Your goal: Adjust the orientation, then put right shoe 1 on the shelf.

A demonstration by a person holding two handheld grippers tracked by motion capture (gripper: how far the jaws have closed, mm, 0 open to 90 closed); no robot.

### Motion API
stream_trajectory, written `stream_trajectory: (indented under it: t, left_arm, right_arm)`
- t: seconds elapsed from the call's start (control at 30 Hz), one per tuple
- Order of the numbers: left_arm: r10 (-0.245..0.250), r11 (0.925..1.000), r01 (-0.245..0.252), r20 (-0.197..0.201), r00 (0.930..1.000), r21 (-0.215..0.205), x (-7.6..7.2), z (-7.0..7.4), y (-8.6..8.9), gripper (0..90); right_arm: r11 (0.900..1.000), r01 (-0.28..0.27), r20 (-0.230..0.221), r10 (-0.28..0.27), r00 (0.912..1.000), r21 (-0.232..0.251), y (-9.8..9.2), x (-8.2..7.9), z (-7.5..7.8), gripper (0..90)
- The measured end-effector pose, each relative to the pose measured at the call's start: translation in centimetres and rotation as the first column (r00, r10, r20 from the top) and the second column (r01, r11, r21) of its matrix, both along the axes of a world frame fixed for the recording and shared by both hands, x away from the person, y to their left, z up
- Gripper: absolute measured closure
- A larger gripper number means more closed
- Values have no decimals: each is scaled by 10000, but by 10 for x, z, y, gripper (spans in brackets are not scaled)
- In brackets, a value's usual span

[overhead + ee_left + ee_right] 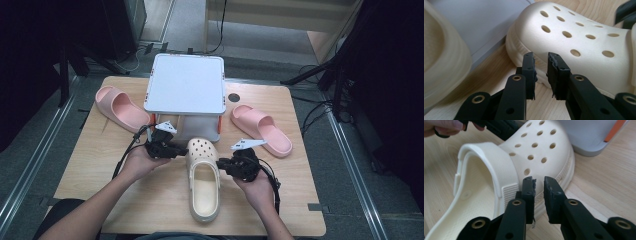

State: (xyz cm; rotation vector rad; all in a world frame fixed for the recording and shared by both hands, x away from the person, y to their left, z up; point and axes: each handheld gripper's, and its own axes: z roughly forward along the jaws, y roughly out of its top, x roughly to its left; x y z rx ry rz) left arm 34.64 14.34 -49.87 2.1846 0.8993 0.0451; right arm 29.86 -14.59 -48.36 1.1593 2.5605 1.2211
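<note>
Two claws [181, 150] [223, 163], slightly open and empty, flanking cream clog [203, 172]; toe partly under grey stand [185, 83].

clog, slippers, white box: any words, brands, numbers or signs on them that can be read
None: no readable text stands on anything.
Clog: holes on the toe and a ribbed patch by the strap, no lettering.
Pink slippers: plain.
White box: blank top, orange tabs at the corners, no label.
Table: a dark round mark near the box, not a sign.
</note>
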Motion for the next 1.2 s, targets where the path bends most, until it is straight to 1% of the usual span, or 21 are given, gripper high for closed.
stream_trajectory:
  t: [0.07,0.1,0.23,0.27,0.33,0.37,0.4,0.47,0.5,0.53,0.57,0.7,0.73,0.77,0.8,0.83,0.93,1.0,1.03,1.07,1.2]
  left_arm:
    - [34,10000,-33,71,10000,-84,0,3,2,746]
    - [44,9997,-41,132,9999,-226,-1,9,5,737]
    - [168,9985,-161,131,9998,-530,-3,18,10,693]
    - [125,9985,-118,124,9998,-541,-4,20,11,666]
    - [31,9998,-27,243,9997,-186,-6,27,12,662]
    - [-2,9997,9,280,9996,-246,-7,32,12,648]
    - [2,9993,10,329,9995,-365,-7,37,13,648]
    - [-13,9979,38,387,9992,-648,-7,46,15,636]
    - [9,9974,13,315,9995,-725,-5,56,18,628]
    - [9,9974,13,315,9995,-725,-5,56,18,628]
    - [37,9956,-3,352,9994,-941,-4,65,22,628]
    - [65,9950,-14,508,9987,-1002,0,81,29,613]
    - [65,9950,-14,508,9987,-1002,0,81,29,607]
    - [77,9948,-21,549,9985,-1016,4,89,34,607]
    - [77,9948,-21,549,9985,-1016,4,89,34,609]
    - [185,9955,-124,639,9978,-945,7,94,37,612]
    - [375,9948,-304,718,9967,-969,20,109,41,615]
    - [406,9952,-333,777,9961,-924,22,111,41,620]
    - [457,9952,-383,811,9957,-903,26,116,42,631]
    - [615,9947,-539,862,9944,-876,31,122,43,693]
    - [757,9941,-667,1064,9914,-852,38,127,47,747]
  right_arm:
    - [9999,37,85,-38,10000,110,-2,-1,2,781]
    - [9987,242,270,-255,9993,447,-8,-6,11,749]
    - [9962,492,530,-531,9972,722,-15,-16,21,698]
    - [9930,687,556,-743,9957,964,-18,-23,25,662]
    - [9910,770,552,-834,9950,1095,-19,-26,26,637]
    - [9878,914,455,-979,9942,1262,-18,-33,26,566]
    - [9878,914,455,-979,9942,1262,-18,-33,26,566]
    - [9885,896,418,-953,9946,1220,-15,-39,24,491]
    - [9906,823,393,-870,9954,1091,-9,-43,22,459]
    - [9906,823,393,-870,9954,1091,-9,-43,22,459]
    - [9917,704,208,-730,9971,1075,-3,-45,20,440]
    - [9938,657,-83,-652,9978,900,5,-44,14,422]
    - [9938,657,-83,-652,9978,900,5,-44,14,422]
    - [9938,736,-162,-725,9972,834,5,-43,11,424]
    - [9938,736,-162,-725,9972,834,5,-43,11,424]
    - [9933,855,-350,-829,9959,780,5,-41,8,432]
    - [9952,815,-349,-797,9962,533,8,-41,4,437]
    - [9955,803,-378,-784,9962,508,9,-40,3,437]
    - [9956,805,-397,-786,9961,480,9,-40,2,437]
    - [9958,792,-416,-773,9961,461,11,-38,0,437]
    - [9963,763,-416,-746,9963,407,14,-36,-3,437]
